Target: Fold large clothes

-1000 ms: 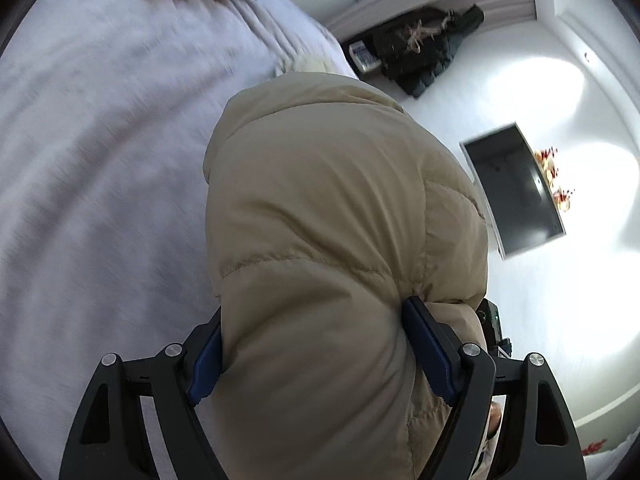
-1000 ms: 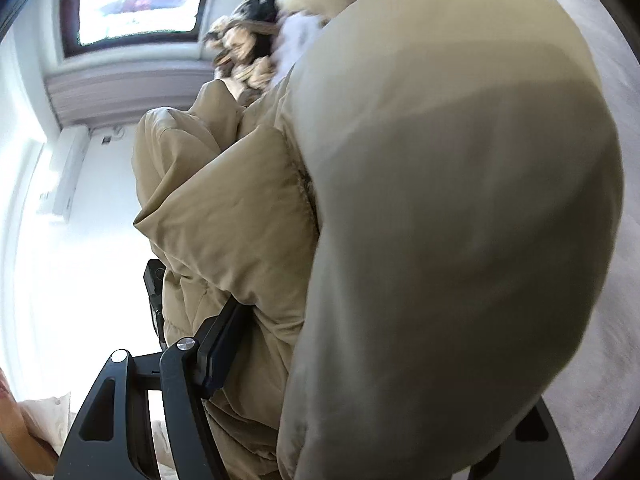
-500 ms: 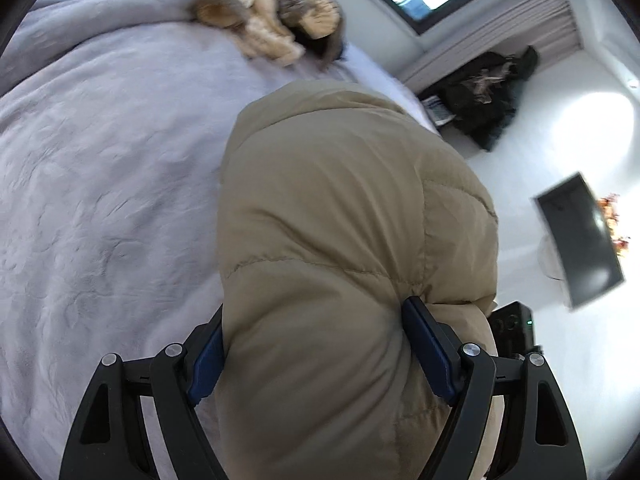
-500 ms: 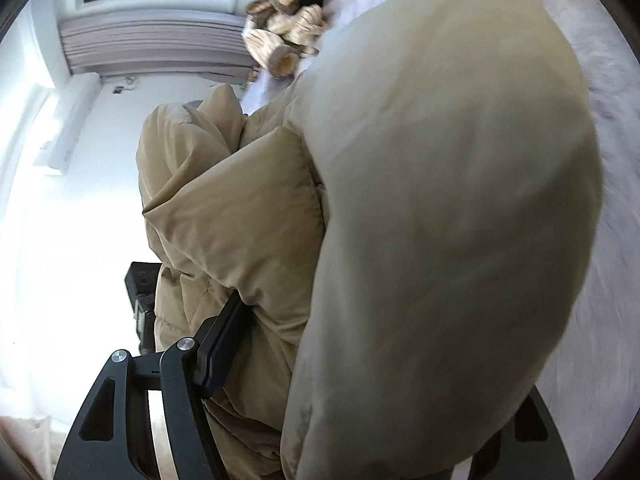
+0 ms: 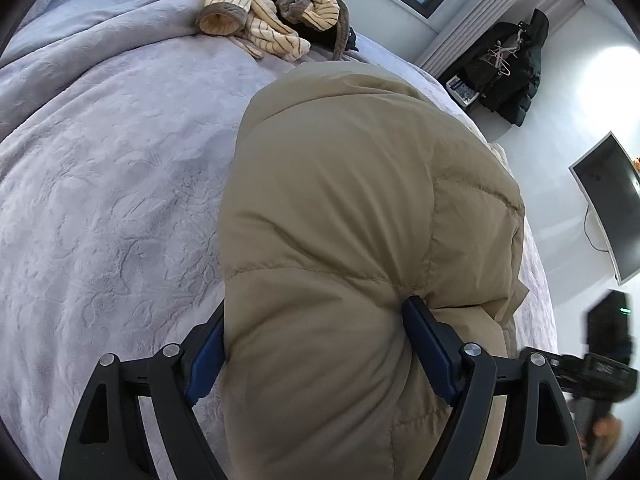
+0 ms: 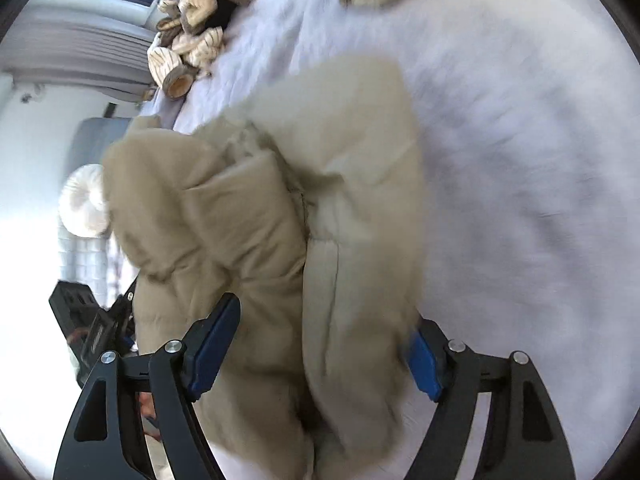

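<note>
The bed [image 5: 100, 200], under a pale lavender quilted cover, fills most of both views. Above it hangs the beige puffer jacket [image 5: 340, 220], the 1 large garment in hand: it is bunched and lifted, its bulk draping forward from the tongs, with part of it lying on the cover toward the far edge of the right wrist view, which is blurred. Past the bed stand a dark coat [image 5: 508, 64] hung on a rack and a wall-mounted screen [image 5: 612, 204]. A striped cream-and-brown heap of clothes [image 5: 272, 12] lies at the far end of the bed, well apart from the jacket.

The left tongs [image 5: 316, 340] pinch a thick padded roll of the jacket between their blue pads [image 5: 428, 352], the stuffing bulging out around both jaws. The right tongs [image 6: 316, 348] likewise clamp a doubled wad of the same jacket, 1 pad on each side.

Judging from this, the step is carrying or swinging the jacket over the bed to lay it out, before any clean fold is made. The next move likely calls for lowering both grips together onto a bare stretch of cover, keeping them spread apart so the puffy fabric lands flat, not in a lump.
</note>
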A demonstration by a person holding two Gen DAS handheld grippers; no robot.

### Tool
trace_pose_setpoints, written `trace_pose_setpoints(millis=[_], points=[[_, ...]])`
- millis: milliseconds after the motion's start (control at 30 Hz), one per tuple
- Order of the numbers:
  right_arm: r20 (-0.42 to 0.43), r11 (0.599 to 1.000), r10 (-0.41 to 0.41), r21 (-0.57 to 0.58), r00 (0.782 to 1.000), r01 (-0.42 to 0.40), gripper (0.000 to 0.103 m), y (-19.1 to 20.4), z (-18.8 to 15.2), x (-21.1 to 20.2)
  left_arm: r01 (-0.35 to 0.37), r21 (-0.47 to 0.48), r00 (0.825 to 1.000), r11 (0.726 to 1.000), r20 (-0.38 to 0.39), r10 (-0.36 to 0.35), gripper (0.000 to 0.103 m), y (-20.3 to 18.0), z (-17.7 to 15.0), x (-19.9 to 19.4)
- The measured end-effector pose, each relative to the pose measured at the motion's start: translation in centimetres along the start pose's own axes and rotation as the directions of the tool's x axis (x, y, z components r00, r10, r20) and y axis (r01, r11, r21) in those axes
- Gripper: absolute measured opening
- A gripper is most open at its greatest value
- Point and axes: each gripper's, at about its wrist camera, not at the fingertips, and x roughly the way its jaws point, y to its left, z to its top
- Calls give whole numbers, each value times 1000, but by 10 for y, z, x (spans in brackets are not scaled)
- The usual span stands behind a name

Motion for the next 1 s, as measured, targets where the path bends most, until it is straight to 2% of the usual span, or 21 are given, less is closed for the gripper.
trace_pose_setpoints(millis=[33, 67, 100, 133, 167, 233, 300, 367, 467, 500, 533, 567, 667, 733, 800, 900, 1000], points=[[32, 999, -34, -21, 999, 34, 55, 11, -2, -14, -3, 1, 1000, 1000, 0, 3, 83, -1, -1, 0], [63, 998, -38, -44, 997, 41, 32, 21, -7, -26, -5, 5, 1000, 1000, 0, 5, 83, -1, -2, -2], [72, 998, -20, -60, 997, 24, 25, 40, -12, -32, -12, 13, 1000, 1000, 2, 12, 83, -2, -3, -2], [78, 996, 17, -89, 997, -11, 22, 47, -13, -40, -18, 20, 1000, 1000, 4, 18, 83, -3, -3, -3], [76, 992, 44, -121, 996, -34, 21, 52, -16, -42, -20, 24, 1000, 1000, 4, 20, 83, -3, -3, -3], [33, 976, 53, -211, 998, -45, 21, 87, -23, -25, -22, 24, 1000, 999, 0, 22, 83, -4, -3, -5], [-7, 964, -18, -267, 1000, 15, 21, 99, -40, -8, -31, 29, 1000, 999, -3, 31, 83, -5, -2, -6], [-23, 960, -91, -268, 996, 82, 17, 91, -48, 14, -37, 42, 999, 998, -15, 37, 83, -7, -2, -8], [-27, 973, -97, -214, 995, 89, 9, 74, -49, 26, -78, 83, 997, 993, -14, 79, 83, -16, -2, -22], [-32, 980, -80, -184, 996, 73, 9, 67, -48, 28, -72, 98, 997, 993, 7, 72, 82, -20, 0, -34], [-35, 984, -67, -166, 997, 60, 9, 62, -47, 30, -47, 112, 999, 993, 29, 44, 75, -25, 2, -47], [-35, 985, -63, -163, 997, 56, 9, 60, -46, 32, -25, 130, 999, 991, 44, 19, 72, -31, 4, -57], [-33, 986, -48, -160, 998, 42, 9, 54, -47, 35, 59, 221, 996, 974, 51, -71, 71, -61, 16, -75], [-31, 988, -39, -151, 999, 34, 9, 40, -58, 24, 111, 268, 992, 957, 23, -122, 71, -84, 26, -67], [-27, 990, -27, -136, 999, 23, 9, 34, -62, 19, 121, 268, 993, 956, -17, -121, 71, -95, 36, -42], [-19, 992, -21, -124, 1000, 18, 9, 29, -64, 21, 98, 213, 994, 972, -68, -86, 71, -96, 50, 6], [2, 996, -7, -91, 1000, 7, 8, 19, -61, 23, 64, 220, 997, 973, -63, -52, 71, -102, 57, 39]])
